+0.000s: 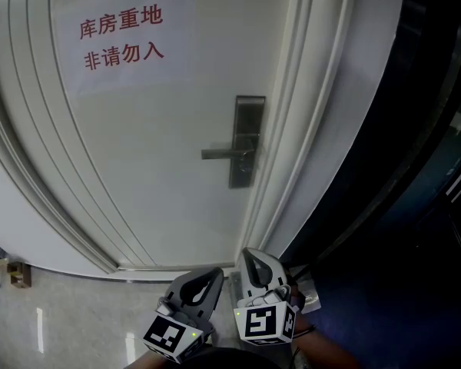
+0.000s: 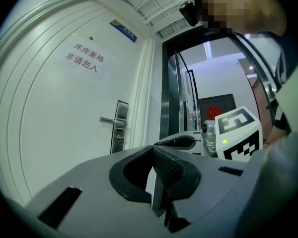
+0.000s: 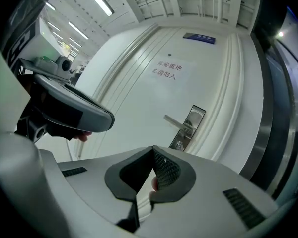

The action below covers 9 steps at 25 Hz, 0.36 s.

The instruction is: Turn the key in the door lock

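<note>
A white door (image 1: 154, 152) carries a metal lock plate (image 1: 249, 140) with a lever handle (image 1: 224, 154) pointing left. The keyhole cylinder (image 2: 119, 138) sits below the handle; it is too small to tell whether a key is in it. It shows in the right gripper view too, as the cylinder (image 3: 179, 145) under the handle (image 3: 175, 122). My left gripper (image 1: 214, 273) and right gripper (image 1: 250, 254) hang side by side low in front of the door, well short of the lock. Both have their jaws closed together, with nothing seen between them.
A paper sign with red characters (image 1: 121, 35) is taped high on the door. The white door frame (image 1: 315, 129) runs along the right, with a dark glass partition (image 1: 422, 167) beyond it. Pale glossy floor tiles (image 1: 69, 321) and a small brown object (image 1: 15, 274) lie lower left.
</note>
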{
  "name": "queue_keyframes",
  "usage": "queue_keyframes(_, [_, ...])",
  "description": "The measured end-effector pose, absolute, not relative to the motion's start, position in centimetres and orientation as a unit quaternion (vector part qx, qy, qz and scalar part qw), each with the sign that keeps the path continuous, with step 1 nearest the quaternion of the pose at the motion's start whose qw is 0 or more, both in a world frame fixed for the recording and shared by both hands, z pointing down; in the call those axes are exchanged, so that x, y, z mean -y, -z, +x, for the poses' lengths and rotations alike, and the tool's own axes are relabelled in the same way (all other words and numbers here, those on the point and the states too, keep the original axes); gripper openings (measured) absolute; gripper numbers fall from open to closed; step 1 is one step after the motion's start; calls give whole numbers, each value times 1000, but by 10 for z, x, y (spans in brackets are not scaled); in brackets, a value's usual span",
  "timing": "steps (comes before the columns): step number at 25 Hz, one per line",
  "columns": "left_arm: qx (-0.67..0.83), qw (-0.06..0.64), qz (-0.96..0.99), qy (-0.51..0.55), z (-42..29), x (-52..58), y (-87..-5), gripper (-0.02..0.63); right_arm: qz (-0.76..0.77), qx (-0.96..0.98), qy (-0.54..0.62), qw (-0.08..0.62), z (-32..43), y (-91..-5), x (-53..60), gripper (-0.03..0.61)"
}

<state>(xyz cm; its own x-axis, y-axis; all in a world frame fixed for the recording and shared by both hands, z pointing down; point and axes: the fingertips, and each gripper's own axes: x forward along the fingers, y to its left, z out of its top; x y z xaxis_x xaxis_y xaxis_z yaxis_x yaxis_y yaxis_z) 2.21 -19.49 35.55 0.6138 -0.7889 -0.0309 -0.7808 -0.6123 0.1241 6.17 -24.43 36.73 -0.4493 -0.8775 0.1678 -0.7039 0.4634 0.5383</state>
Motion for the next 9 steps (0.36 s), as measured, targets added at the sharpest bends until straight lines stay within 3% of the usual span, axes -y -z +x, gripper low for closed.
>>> queue_keyframes(9, [438,51,897,43,21,195,-354,3,474,833,189,214,58,-367,245,14])
